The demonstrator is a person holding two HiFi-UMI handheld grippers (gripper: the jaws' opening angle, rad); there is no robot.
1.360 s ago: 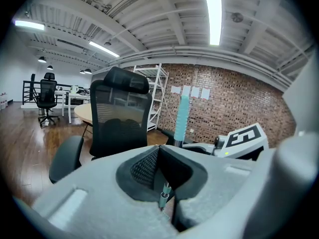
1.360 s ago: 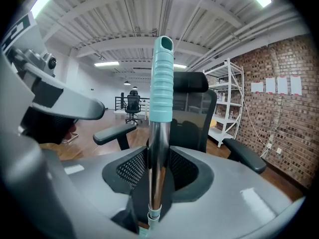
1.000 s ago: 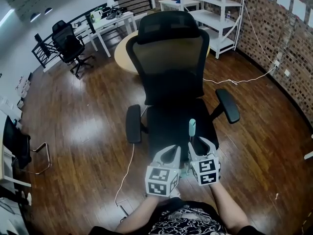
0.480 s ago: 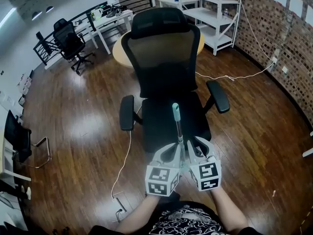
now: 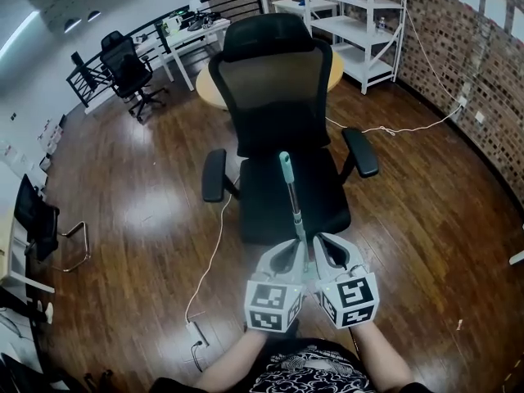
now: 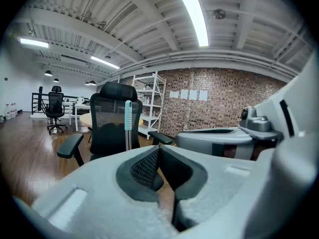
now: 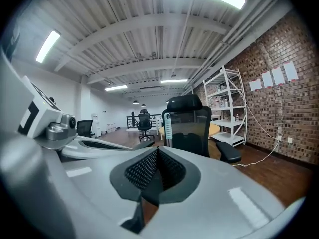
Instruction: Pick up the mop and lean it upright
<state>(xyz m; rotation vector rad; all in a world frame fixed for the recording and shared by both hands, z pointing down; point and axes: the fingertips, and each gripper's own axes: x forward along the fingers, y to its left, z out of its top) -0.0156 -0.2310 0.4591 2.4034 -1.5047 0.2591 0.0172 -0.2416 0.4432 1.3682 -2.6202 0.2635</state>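
The mop (image 5: 292, 211) is almost upright just short of the office chair (image 5: 274, 97), its long pole rising from the narrow gap between the two claws and tipping its teal end toward the chair's seat. The left claw (image 5: 284, 252) is pinched shut and the right claw (image 5: 332, 248) has just closed, with nothing showing between either's pads. Both flank the pole equally near, side by side.

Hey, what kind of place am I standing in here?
Probably an open-plan office or workshop loft: a black mesh swivel chair, white desks with another black office chair, and white metal shelving against a red brick wall.
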